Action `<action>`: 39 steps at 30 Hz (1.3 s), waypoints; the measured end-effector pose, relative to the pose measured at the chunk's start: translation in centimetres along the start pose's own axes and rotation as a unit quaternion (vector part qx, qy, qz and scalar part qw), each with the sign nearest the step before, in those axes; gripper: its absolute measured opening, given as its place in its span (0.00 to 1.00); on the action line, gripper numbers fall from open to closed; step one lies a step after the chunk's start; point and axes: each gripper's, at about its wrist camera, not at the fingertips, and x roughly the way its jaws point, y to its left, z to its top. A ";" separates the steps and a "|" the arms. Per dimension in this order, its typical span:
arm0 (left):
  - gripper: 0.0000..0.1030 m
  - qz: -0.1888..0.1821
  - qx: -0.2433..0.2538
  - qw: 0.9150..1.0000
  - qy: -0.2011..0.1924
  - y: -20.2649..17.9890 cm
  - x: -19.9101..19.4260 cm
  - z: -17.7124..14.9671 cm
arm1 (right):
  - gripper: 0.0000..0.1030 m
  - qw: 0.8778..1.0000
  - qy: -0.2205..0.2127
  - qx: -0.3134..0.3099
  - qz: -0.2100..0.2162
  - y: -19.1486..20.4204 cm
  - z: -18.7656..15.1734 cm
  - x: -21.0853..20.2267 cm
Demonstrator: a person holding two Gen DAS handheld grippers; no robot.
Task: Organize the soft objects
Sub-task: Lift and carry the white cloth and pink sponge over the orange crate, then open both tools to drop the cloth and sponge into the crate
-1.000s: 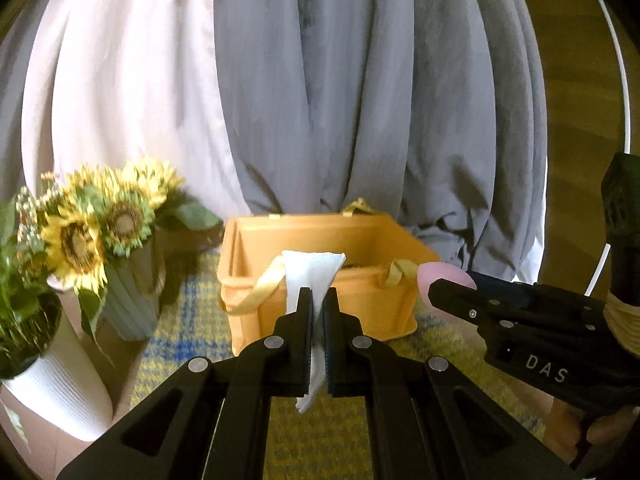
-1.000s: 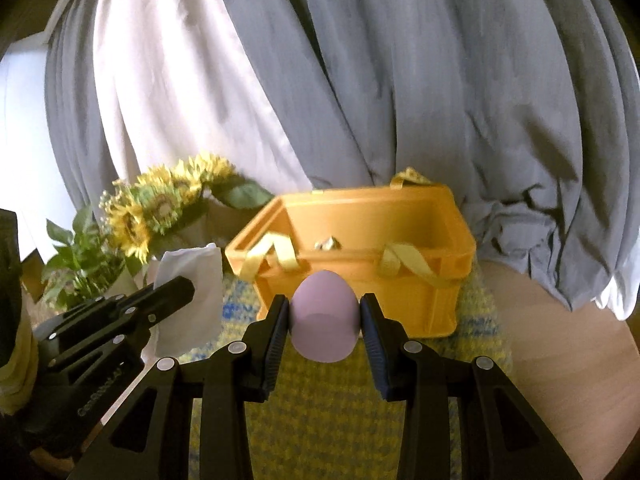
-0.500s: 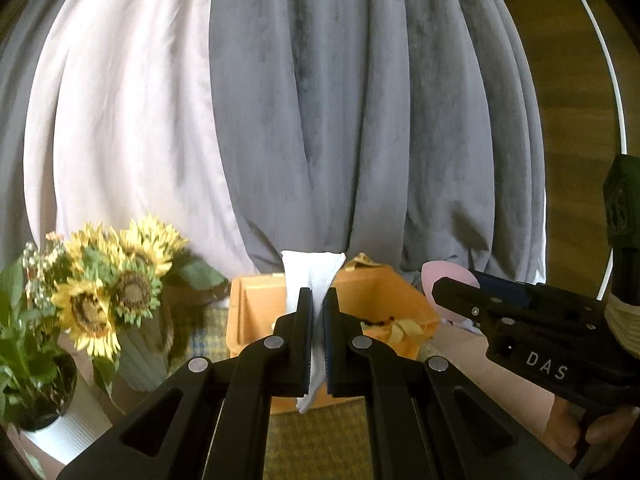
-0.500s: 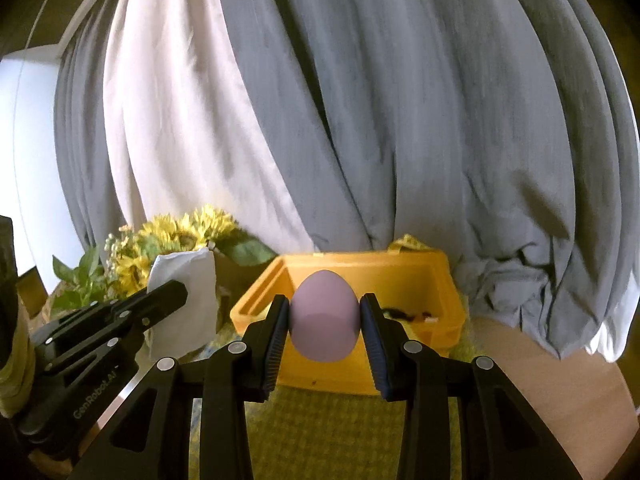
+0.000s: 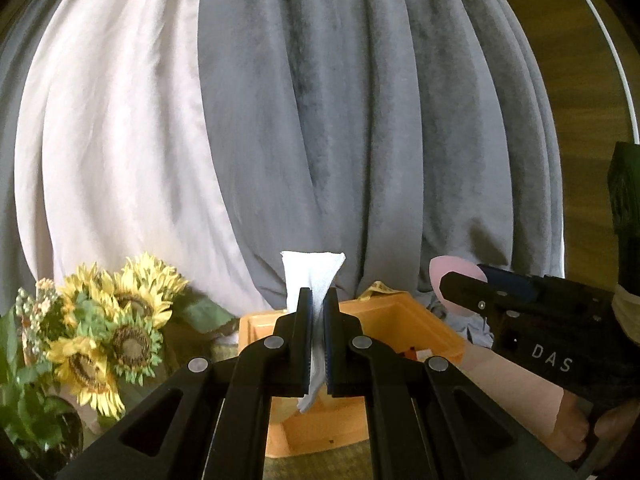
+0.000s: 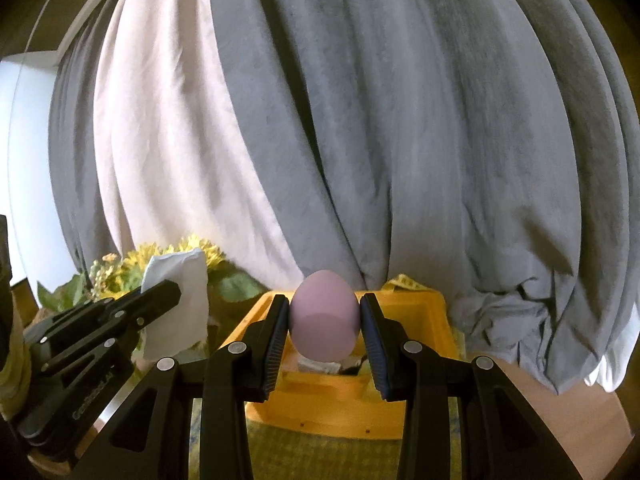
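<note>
Left wrist view
left gripper [image 5: 316, 340]: closed tight on the cloth [image 5: 314, 280]; jaws nearly touching, fabric pinched between them
cloth: white, folded; top flares above the fingertips, a short tail hangs below; held in the air above the bin [image 5: 420, 328]
bin: orange, open top, on a checked mat [image 5: 320, 466] on the table; some small items inside, too small to name
right gripper [image 5: 460, 292]: seen from the side at the right edge, pink sponge [image 5: 448, 270] peeking out past its tip
risk: cloth is held by a thin strip only; a slack squeeze could let it slip and fall on the bin rim or the mat
risk: sunflowers [image 5: 120, 332] stand just left of the bin; a wide swing left could knock the vase

Right wrist view
right gripper [image 6: 324, 320]: closed on the sponge [image 6: 323, 316]; jaws part open, pads pressing both sides
sponge: pink, egg-shaped, pointed end up, in the air in front of and above the bin [image 6: 348, 412]
left gripper [image 6: 176, 292]: at left with the cloth [image 6: 180, 304], near but apart from the right one
risk: rounded sponge could squirt out of flat pads if squeezed harder
risk: both grippers aim for one bin opening; lowering together could make them collide
risk: release too early, sponge bounces off the rim onto the table [image 6: 560, 412]
</note>
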 end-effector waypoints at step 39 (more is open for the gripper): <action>0.07 0.011 0.043 0.985 0.164 2.5 18.6 -3.8 | 0.37 0.981 0.196 0.000 0.002 -3.6 -1.4 19.5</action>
